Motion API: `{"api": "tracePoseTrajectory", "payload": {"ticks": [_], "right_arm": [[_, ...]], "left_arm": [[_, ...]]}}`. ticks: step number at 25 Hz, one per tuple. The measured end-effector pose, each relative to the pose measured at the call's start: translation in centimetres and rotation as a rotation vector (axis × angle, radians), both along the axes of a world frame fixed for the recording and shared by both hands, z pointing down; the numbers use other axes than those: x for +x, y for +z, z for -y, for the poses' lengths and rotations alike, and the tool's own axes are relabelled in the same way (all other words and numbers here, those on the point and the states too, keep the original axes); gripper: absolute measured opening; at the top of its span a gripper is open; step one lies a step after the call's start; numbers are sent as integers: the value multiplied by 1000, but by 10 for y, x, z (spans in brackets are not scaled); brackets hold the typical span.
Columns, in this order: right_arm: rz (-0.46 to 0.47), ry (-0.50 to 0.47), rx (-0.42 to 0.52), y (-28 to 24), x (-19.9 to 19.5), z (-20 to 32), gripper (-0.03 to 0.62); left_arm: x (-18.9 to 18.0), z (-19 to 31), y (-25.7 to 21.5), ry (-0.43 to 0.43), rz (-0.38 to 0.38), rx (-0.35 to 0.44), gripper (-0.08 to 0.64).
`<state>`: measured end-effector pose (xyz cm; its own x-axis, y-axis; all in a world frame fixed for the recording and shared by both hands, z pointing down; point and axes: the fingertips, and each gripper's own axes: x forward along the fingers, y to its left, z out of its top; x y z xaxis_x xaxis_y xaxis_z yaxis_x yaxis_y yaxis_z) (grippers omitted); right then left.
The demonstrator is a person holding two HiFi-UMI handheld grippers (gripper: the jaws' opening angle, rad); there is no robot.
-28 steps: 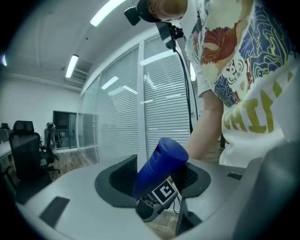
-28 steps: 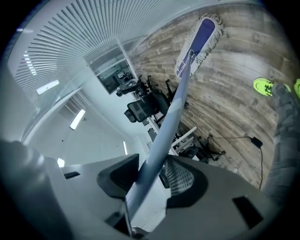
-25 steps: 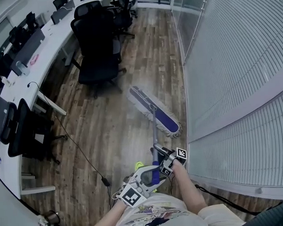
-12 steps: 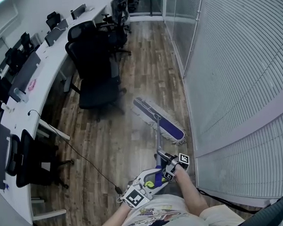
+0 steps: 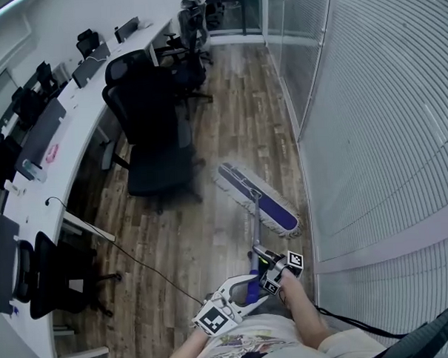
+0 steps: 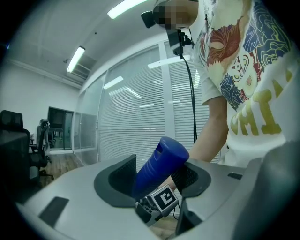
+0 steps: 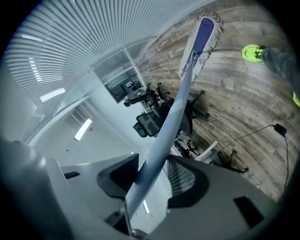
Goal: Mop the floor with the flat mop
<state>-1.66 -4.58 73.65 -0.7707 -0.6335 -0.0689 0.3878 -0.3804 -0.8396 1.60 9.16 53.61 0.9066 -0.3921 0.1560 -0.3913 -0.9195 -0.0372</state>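
The flat mop's blue head (image 5: 258,199) with its white fringe lies on the wooden floor, slanted, close to the glass wall. Its grey pole (image 5: 253,236) runs back to me. My left gripper (image 5: 243,287) is shut on the blue end grip (image 6: 159,161), which stands between its pads in the left gripper view. My right gripper (image 5: 263,263) is shut on the pole (image 7: 161,136) a little further down; the right gripper view looks along the pole to the mop head (image 7: 201,40).
A long white desk (image 5: 65,100) with monitors runs along the left, with black office chairs (image 5: 151,133) beside it. A black cable (image 5: 150,270) trails over the floor. Blinds and glass panels (image 5: 370,131) line the right. My green shoe (image 7: 253,52) is on the boards.
The mop head has slid forward along the floor beside the glass wall, past the nearest chair's base. Both grippers moved forward with the pole and kept their grip.
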Motion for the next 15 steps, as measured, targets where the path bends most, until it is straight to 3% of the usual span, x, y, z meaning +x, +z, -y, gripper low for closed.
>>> {"api": "tracePoseTrajectory", "payload": {"ticks": [7,12,15], "right_arm": [[8,-25,-8,1,32,147,176],[8,-54,-4,-3,53,243,176],[-17,-81,16,-1,63,295,178]], "left_arm": [[37,148,2,-6,29,-3,200],[63,247,-7,-41,-25,-5,202],[73,297,-4,-53,1,4,202]]}}
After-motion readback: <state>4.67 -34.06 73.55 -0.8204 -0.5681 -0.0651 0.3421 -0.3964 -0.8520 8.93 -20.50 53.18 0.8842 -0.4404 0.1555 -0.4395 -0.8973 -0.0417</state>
